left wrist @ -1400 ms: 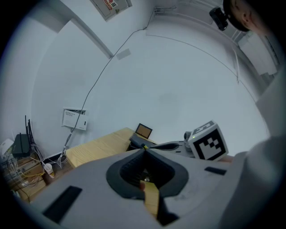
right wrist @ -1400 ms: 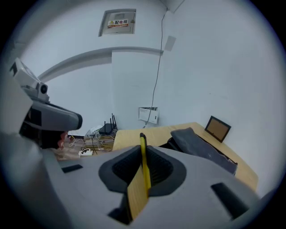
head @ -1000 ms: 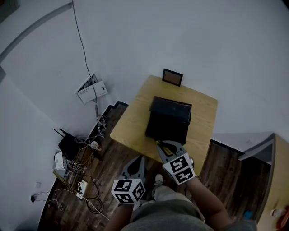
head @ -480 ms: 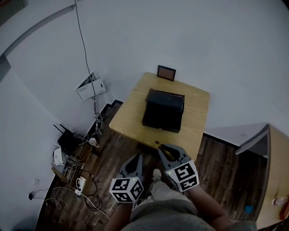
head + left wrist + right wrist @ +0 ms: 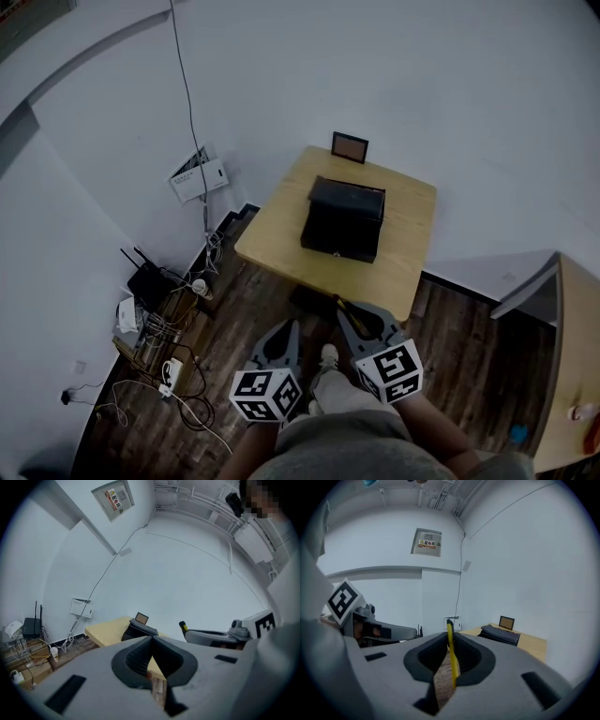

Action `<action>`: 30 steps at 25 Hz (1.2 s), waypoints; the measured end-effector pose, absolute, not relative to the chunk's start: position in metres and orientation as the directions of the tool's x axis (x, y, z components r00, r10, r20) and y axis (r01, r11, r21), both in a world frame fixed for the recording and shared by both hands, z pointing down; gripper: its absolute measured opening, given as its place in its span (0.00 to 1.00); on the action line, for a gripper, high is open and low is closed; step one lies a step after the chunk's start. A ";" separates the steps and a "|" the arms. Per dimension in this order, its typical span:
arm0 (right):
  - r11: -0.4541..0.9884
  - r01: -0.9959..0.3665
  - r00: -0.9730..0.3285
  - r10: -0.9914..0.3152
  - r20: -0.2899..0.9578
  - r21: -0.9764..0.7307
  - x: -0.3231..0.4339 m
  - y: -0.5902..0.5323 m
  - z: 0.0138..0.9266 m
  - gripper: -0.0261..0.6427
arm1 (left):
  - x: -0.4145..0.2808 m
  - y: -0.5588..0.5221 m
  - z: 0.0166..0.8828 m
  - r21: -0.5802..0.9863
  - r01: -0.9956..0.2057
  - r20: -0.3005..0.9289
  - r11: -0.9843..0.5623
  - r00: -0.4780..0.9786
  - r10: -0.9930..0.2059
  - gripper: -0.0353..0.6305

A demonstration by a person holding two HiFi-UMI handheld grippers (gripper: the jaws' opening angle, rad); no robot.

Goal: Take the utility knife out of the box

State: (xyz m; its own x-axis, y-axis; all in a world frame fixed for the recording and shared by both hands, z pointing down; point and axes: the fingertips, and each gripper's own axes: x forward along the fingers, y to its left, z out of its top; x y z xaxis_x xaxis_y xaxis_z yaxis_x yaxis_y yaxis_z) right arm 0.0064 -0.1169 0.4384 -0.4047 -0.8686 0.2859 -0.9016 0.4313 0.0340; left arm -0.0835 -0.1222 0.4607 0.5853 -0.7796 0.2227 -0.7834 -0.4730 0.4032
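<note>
Head view puts my right claw (image 5: 349,317) at lower centre, just short of the near edge of the tabletop (image 5: 405,258); right gripper view shows its jaws clamped on the yellow utility knife (image 5: 450,660), one end poking past the tips; the black box (image 5: 343,220) sits mid-tabletop, well apart from the knife; my left claw (image 5: 284,330) hangs beside the right over the wooden floor (image 5: 234,309), jaws together with nothing between them.

Yellow utility knife (image 5: 451,658), black box (image 5: 343,230) — tan table (image 5: 412,239).
</note>
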 end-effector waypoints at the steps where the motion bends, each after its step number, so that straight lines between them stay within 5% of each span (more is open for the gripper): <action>1: 0.433 -0.901 -0.407 -0.869 0.283 0.033 0.005 -0.114 0.438 0.09 | -0.085 -0.119 0.460 0.404 -0.784 0.221 -0.471 0.584 -0.781 0.06; 30: 0.463 -0.886 -0.443 -0.861 0.249 0.026 0.000 -0.102 0.425 0.09 | -0.084 -0.111 0.455 0.399 -0.787 0.201 -0.471 0.576 -0.792 0.06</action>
State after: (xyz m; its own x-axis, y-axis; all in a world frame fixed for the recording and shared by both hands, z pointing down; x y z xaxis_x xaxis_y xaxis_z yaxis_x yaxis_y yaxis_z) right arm 0.0003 -0.1024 0.4251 -0.4433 -0.8611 0.2489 -0.8857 0.4635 0.0260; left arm -0.0836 -0.1107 0.4547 0.5760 -0.7923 0.2011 -0.7869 -0.4708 0.3989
